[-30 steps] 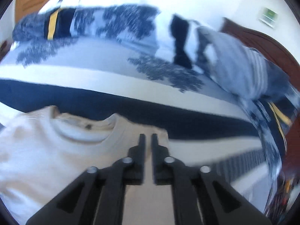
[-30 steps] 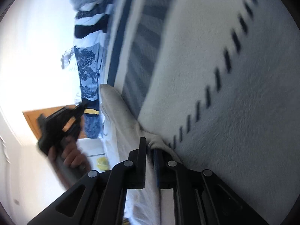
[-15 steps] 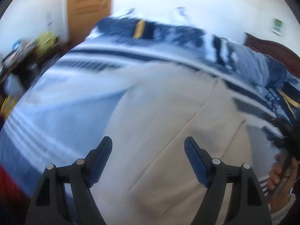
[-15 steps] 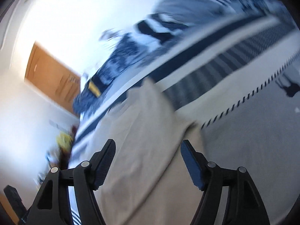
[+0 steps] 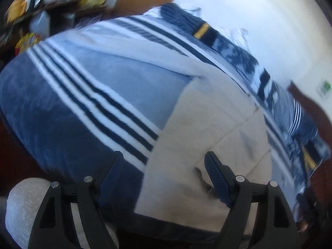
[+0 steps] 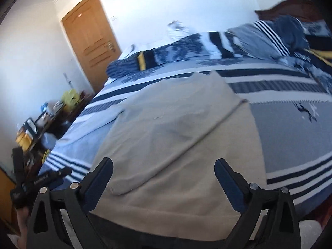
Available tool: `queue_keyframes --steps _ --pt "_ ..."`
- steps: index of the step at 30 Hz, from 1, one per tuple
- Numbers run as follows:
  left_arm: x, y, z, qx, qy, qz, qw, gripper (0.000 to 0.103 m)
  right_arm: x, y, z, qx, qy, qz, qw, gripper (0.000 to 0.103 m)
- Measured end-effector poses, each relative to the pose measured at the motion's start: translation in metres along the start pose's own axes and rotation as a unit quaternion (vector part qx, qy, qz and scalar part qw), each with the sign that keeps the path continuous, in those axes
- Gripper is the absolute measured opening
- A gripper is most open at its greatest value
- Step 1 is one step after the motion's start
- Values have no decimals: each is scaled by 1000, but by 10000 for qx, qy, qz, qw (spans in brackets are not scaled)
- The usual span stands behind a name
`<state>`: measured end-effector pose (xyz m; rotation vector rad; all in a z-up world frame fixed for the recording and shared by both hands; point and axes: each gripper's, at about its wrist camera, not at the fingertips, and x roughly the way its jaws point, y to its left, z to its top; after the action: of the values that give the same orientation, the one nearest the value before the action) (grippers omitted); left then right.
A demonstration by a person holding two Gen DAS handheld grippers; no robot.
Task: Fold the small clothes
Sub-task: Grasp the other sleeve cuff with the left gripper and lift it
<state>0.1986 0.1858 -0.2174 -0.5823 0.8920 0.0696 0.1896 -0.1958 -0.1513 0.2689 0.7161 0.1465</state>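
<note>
A cream sweater (image 6: pixel 172 137) lies flat on the striped blue and white bedspread (image 6: pixel 290 124), with a sleeve folded across its body; it also shows in the left wrist view (image 5: pixel 207 124). My right gripper (image 6: pixel 164 178) is open and empty, above the sweater's near hem. My left gripper (image 5: pixel 164 172) is open and empty, over the sweater's left edge near the bed's front edge. The left gripper also shows at the lower left of the right wrist view (image 6: pixel 41 182), held in a hand.
A rumpled patterned duvet (image 6: pixel 186 51) and pillows lie at the far side of the bed. A wooden door (image 6: pixel 91 39) stands at the left. A cluttered low table (image 6: pixel 41 124) sits left of the bed. A dark headboard (image 6: pixel 290 6) is at the right.
Both grippers let go of the sweater and opened, then drew back toward the bed's near edge. The sweater now lies flat with a sleeve folded in.
</note>
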Motion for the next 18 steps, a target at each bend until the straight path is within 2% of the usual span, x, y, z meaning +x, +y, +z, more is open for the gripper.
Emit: queue_keyframes --steps 1,4,7,13,16,18 --pt "-2 8 5 -211 22 -12 9998 79 0 5 2 -16 69 40 10000 100" --pt "-10 34 25 -897 87 87 9959 80 10 32 18 49 470 533 9975 100" --pt "-14 62 45 -1477 104 1 9890 81 22 57 28 -62 597 654 9961 100" --pt "-1 116 109 -2271 -7 320 9733 81 66 101 42 -126 902 890 9919 99" --pt "15 141 143 -2565 -105 381 9657 81 92 113 47 -105 1042 926 9902 95" --pt "26 154 162 -2738 -188 450 9605 81 114 119 50 -82 1177 958 9884 89"
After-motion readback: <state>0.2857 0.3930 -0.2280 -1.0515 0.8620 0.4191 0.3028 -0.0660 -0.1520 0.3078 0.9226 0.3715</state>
